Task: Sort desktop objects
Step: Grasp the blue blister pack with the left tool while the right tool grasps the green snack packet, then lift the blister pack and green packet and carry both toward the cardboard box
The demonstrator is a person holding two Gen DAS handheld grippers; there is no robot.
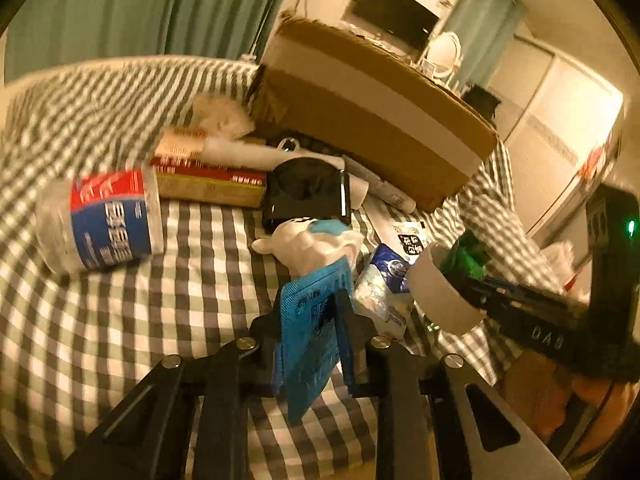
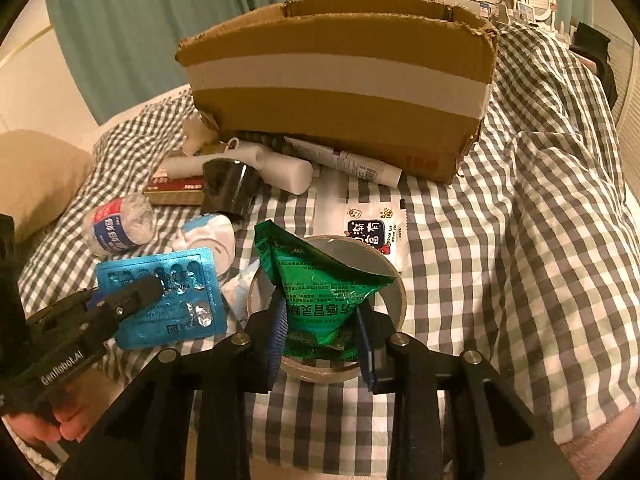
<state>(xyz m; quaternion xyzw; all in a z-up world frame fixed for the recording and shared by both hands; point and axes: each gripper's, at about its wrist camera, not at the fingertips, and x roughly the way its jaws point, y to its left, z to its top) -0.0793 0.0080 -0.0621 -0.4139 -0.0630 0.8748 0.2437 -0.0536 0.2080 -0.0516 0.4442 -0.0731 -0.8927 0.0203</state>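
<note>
Here, in the left wrist view, the left gripper (image 1: 310, 320) is clamped on a blue blister pack (image 1: 308, 320), which stands on edge between the pads, above the checked bedspread (image 1: 120, 320). Beyond it lie a white toy (image 1: 308, 246), a black tape roll (image 1: 306, 192), a crushed water bottle (image 1: 104, 224) and a red box (image 1: 208, 184). The cardboard box (image 1: 372, 120) sits at the back, its open top facing up. At the right edge the right gripper (image 1: 472, 280) shows beside a white tape roll (image 1: 440, 292) with something green in it; from this side I cannot tell its grip.

In the right wrist view, the right gripper (image 2: 322, 320) is closed on a green sachet (image 2: 324, 284), its pads pinching the pack's lower part inside the ring of the tape roll (image 2: 396, 292). The left gripper (image 2: 132, 300) comes in low on the left, holding the blister pack (image 2: 168, 296) near one corner. A white sachet (image 2: 372, 232) and a tube (image 2: 348, 164) lie between the roll and the cardboard box (image 2: 336, 80).

Both items look ready to carry to the box. To do it well, I would lift the sachet straight up so it clears the roll without dragging it, keep the thin blister pack firmly pinched since it could pivot, and take both over the box's front wall before letting go.
</note>
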